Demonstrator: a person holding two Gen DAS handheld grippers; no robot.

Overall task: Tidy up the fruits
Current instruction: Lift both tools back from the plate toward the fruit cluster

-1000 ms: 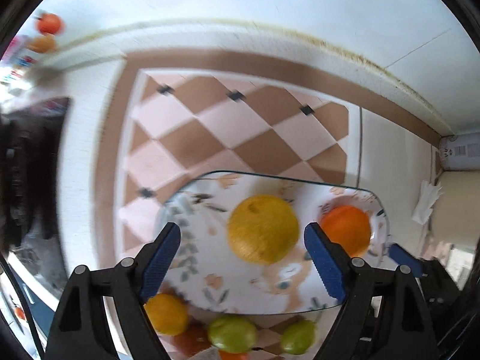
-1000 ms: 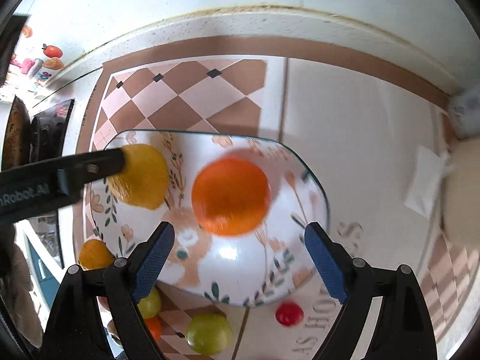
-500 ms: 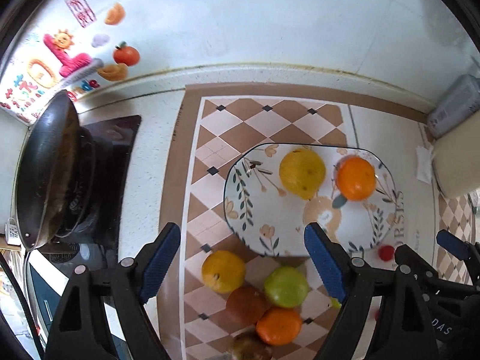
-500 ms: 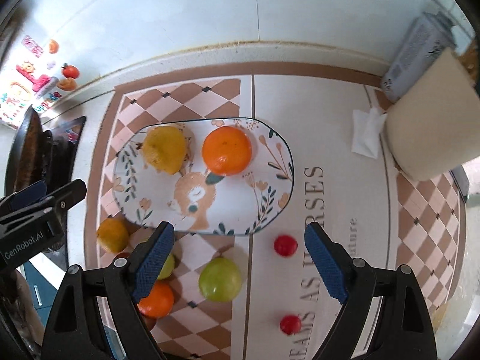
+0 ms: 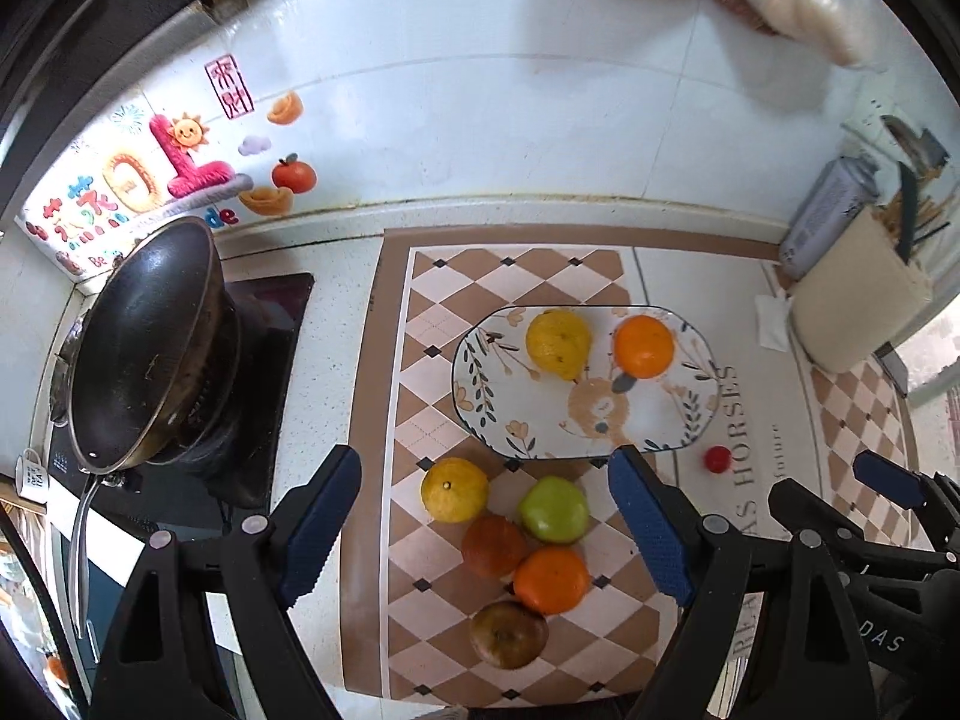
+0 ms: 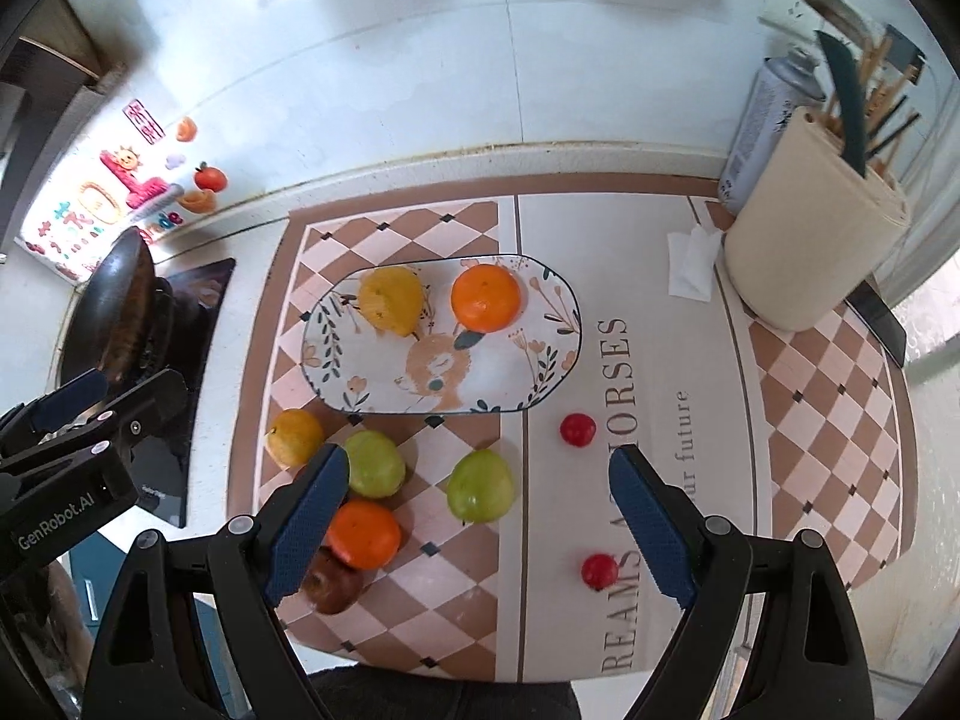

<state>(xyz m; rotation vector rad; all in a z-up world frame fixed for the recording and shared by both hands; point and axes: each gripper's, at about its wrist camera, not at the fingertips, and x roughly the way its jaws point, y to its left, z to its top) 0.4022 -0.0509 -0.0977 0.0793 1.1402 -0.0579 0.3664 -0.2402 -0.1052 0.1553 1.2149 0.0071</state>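
Observation:
An oval patterned plate (image 5: pixel 522 426) (image 6: pixel 360 384) on the checked mat holds a yellow lemon (image 5: pixel 558 343) (image 6: pixel 390 300) and an orange (image 5: pixel 643 346) (image 6: pixel 485 297). In front of it lie loose fruits: a yellow citrus (image 5: pixel 454 489) (image 6: pixel 294 437), green apples (image 5: pixel 553 509) (image 6: pixel 481 486), an orange (image 5: pixel 551 579) (image 6: pixel 363 534), brownish fruits (image 5: pixel 509 633) and small red fruits (image 6: pixel 577 429). My left gripper (image 5: pixel 489 519) hangs open high above the loose fruits, holding nothing. My right gripper (image 6: pixel 480 522) is open and empty above the mat's front.
A black wok (image 5: pixel 144 348) sits on a stove at the left. A beige utensil holder (image 6: pixel 810 240) and a grey spray can (image 6: pixel 762 120) stand back right, with a white tissue (image 6: pixel 690 264) beside them. The tiled wall carries stickers.
Both grippers have risen and pulled back from just above the plate; the view widened from the lemon and orange on the plate to the whole counter. Both jaws stayed open and empty.

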